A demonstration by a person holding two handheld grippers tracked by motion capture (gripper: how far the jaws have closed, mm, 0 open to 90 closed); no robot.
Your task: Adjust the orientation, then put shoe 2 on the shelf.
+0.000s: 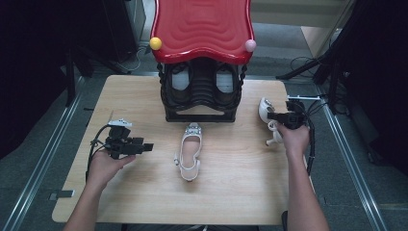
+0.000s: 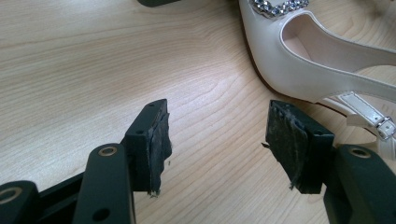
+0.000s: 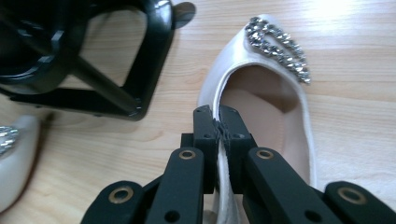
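Landmark: black shoe rack (image 1: 201, 96) with red top, at the table's (image 1: 144, 202) far edge. Right gripper (image 1: 279, 117), to the right of the rack's front corner, has its jaws pinched tight on the side wall of a white heeled shoe (image 3: 261, 88); rhinestone buckle (image 3: 279, 46) at the toe. Second white shoe (image 1: 190, 151) lies just in front of the rack, toe toward it. Left gripper (image 1: 146, 146), front-left of the rack beside that shoe, jaws spread wide, nothing between them.

Both grippers matte black w/ brass-ringed screw holes. Left gripper (image 2: 215, 144) pads frayed; cable loops away from the shoe rack (image 1: 202, 91). Forearms bare, no sleeves.
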